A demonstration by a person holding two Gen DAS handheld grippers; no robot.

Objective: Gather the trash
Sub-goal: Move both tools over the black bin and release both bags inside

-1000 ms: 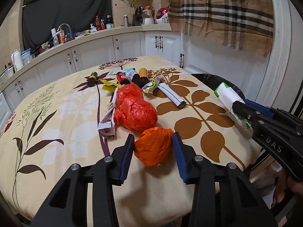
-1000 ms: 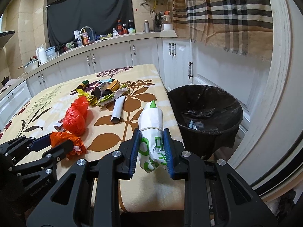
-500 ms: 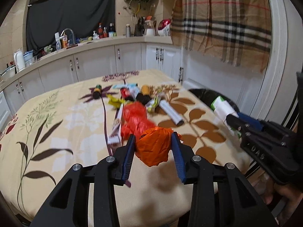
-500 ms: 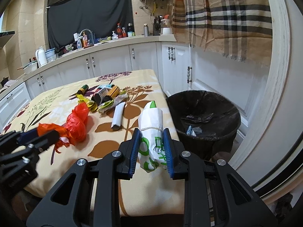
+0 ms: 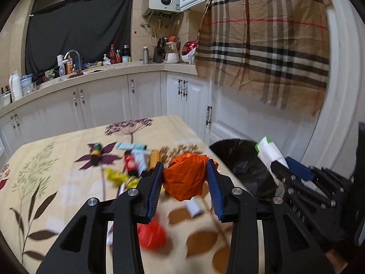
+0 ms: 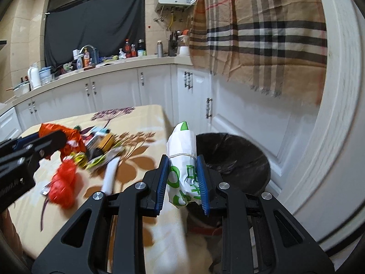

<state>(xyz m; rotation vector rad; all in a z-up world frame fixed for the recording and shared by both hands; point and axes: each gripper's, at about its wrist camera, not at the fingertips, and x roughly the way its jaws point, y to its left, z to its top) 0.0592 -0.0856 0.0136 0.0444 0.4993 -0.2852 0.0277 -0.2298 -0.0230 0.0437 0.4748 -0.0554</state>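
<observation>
My left gripper [image 5: 184,175] is shut on a crumpled orange plastic bag [image 5: 186,178], held in the air above the table. My right gripper [image 6: 182,169] is shut on a rolled white bag with green print [image 6: 182,157], lifted beside the table's right edge. The black-lined trash bin [image 6: 237,157] stands on the floor just right of the table, behind that white bag. In the left wrist view the right gripper [image 5: 280,166] with its white bag [image 5: 269,150] shows at the right, in front of the bin [image 5: 239,159]. In the right wrist view the left gripper [image 6: 52,137] with the orange bag [image 6: 50,129] shows at the left.
On the floral tablecloth [image 5: 45,182] lie a red plastic bag [image 5: 151,235], a white tube [image 6: 110,173], yellow wrappers [image 5: 116,177], small bottles [image 5: 131,163] and other litter. White cabinets [image 5: 102,100] and a cluttered counter stand behind. A plaid cloth [image 5: 262,41] hangs over the bin.
Both grippers have risen off the table with their loads and tilted up. The orange bag left the tablecloth; the red bags stayed behind. The bin has come closer in both views.
</observation>
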